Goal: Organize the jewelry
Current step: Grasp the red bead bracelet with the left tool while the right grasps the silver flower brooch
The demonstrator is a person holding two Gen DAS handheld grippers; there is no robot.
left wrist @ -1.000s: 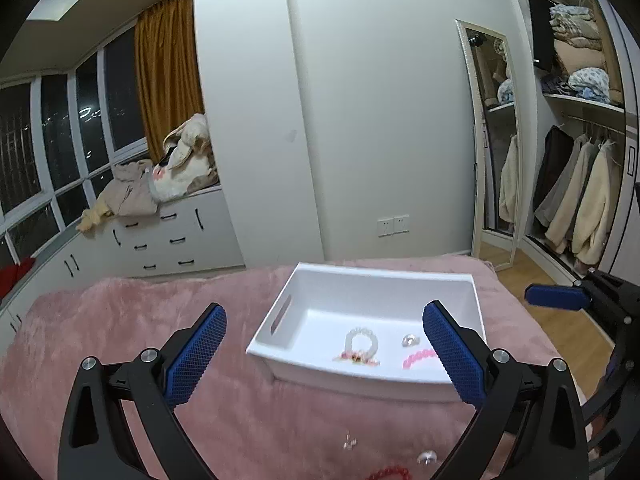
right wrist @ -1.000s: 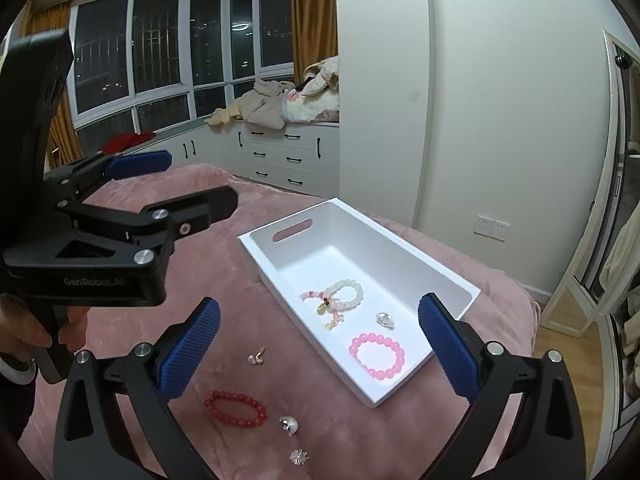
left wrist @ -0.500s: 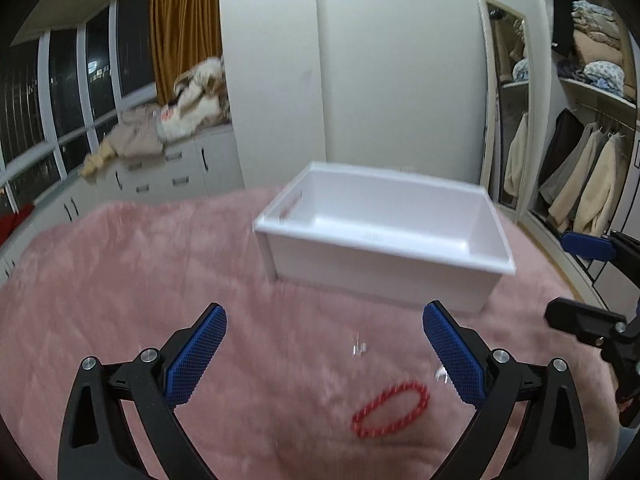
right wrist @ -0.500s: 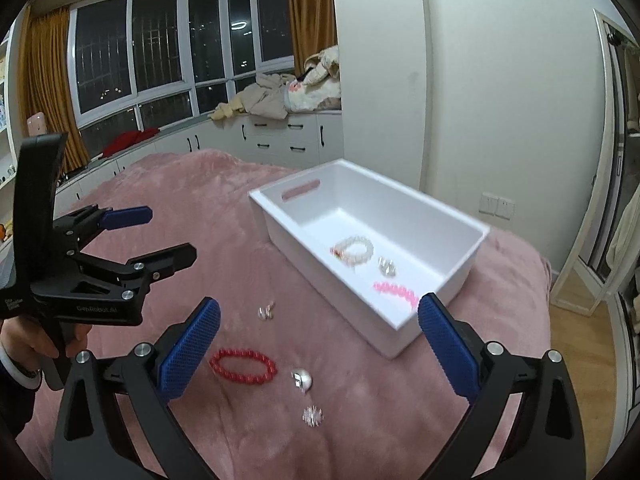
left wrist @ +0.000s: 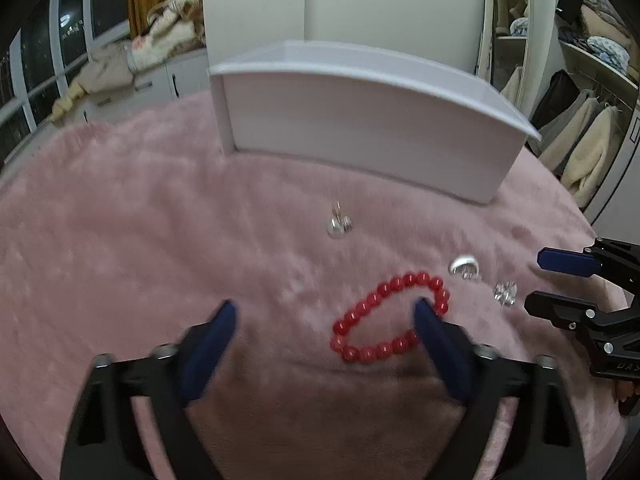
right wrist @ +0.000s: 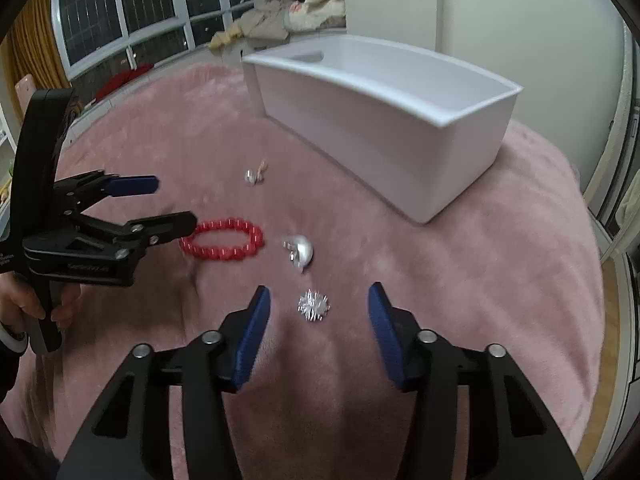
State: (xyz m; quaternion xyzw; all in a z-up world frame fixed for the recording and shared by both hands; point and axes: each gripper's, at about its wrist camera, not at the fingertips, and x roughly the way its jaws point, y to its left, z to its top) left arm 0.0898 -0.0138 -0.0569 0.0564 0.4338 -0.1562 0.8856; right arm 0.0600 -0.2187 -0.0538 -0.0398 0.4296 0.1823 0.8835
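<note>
1. Pick-up step: the left claw (left wrist: 324, 316) is closing over the red bracelet (left wrist: 390, 316) on the bed (left wrist: 120, 240), gripping nothing yet.
2. The right claw (right wrist: 318, 308) is closing around the silver brooch (right wrist: 314, 305), not yet pinching it.
3. Next, I judge: pinch both, then carry them to the white bin (right wrist: 400, 120).

Two handheld black grippers w/ blue pads

Left gripper (left wrist: 322, 322) and right gripper (right wrist: 318, 312) look alike: matte black plastic linkage arms w/ triangular cut-outs, silver round screws at the pivots, ribbed royal-blue pads on the fingertips (right wrist: 256, 330). From the right wrist cam the left unit shows a tall black pistol-style handle w/ a pale lower end, faint grey lettering on its body (too blurred to read). The person's hand (right wrist: 28, 304) shows a dark sleeve and a white band at the wrist.
</note>
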